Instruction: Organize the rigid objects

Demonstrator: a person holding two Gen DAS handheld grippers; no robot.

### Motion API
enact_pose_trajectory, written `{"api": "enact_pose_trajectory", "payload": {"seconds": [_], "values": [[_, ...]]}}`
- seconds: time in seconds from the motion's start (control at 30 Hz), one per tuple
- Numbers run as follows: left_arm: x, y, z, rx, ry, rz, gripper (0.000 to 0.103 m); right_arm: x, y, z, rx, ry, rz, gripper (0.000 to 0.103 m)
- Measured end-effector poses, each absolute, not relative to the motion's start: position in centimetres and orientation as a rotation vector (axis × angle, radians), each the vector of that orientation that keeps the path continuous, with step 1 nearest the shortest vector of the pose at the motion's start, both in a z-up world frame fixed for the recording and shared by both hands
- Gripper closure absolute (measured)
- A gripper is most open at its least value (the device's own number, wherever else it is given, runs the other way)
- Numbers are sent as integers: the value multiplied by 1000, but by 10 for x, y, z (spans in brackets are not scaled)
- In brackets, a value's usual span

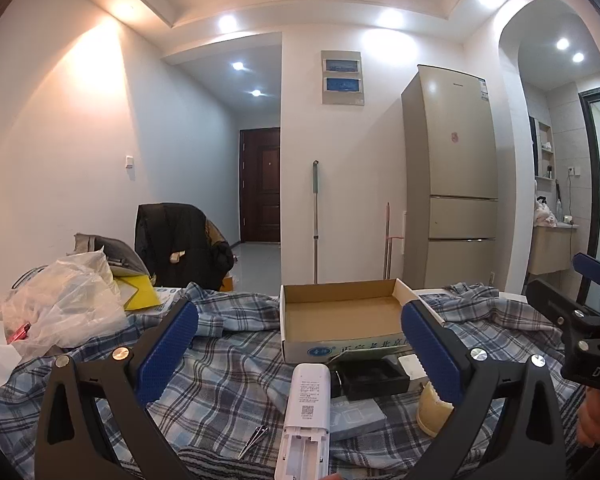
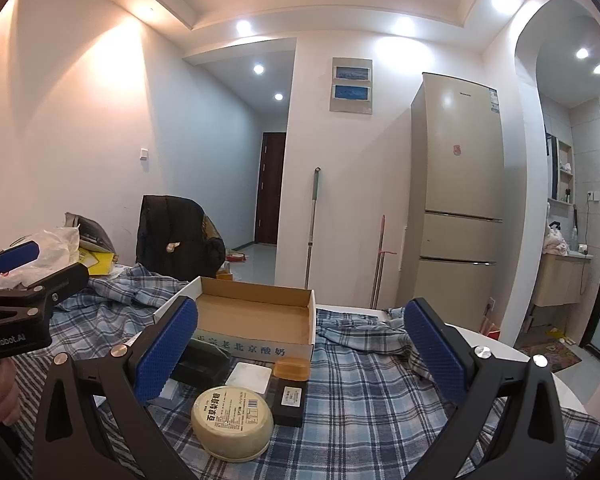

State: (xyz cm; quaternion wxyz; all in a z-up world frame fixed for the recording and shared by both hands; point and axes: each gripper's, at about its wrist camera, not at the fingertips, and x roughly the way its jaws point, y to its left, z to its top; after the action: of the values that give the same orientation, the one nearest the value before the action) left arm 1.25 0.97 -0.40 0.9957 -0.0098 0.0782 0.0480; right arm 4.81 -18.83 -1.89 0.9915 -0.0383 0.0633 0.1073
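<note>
An open, empty cardboard box stands on the plaid cloth. In front of it lie a white remote-like device, a black tray, a round cream tin, a white square piece, an amber soap bar and a small black box. My left gripper is open above the white device. My right gripper is open above the tin and small boxes. Both are empty.
A plastic bag and yellow item pile up at the left. Tweezers and a grey flat case lie on the cloth. A black-draped chair, a fridge and a mop stand behind.
</note>
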Motion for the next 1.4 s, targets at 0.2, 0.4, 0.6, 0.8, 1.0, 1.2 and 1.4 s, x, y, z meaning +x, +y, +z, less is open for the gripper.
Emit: {"api": "enact_pose_trajectory", "payload": {"seconds": [0.2, 0.4, 0.6, 0.8, 1.0, 1.2, 1.4], "values": [[14, 15, -5, -42, 161, 85, 0, 46, -186, -19, -85, 124, 211, 0], [15, 18, -5, -55, 168, 84, 0, 48, -189, -17, -67, 134, 211, 0], [9, 12, 14, -3, 178, 84, 0, 49, -188, -5, -91, 148, 191, 0], [19, 15, 32, 11, 294, 125, 0, 66, -192, 22, -49, 249, 204, 0], [39, 43, 5, -109, 426, 69, 0, 92, -192, 26, 49, 374, 258, 0], [64, 48, -24, -112, 600, 11, 14, 107, -181, -8, 12, 414, 272, 0], [81, 43, -23, -62, 712, -15, 15, 129, -183, -32, 13, 526, 350, 0]]}}
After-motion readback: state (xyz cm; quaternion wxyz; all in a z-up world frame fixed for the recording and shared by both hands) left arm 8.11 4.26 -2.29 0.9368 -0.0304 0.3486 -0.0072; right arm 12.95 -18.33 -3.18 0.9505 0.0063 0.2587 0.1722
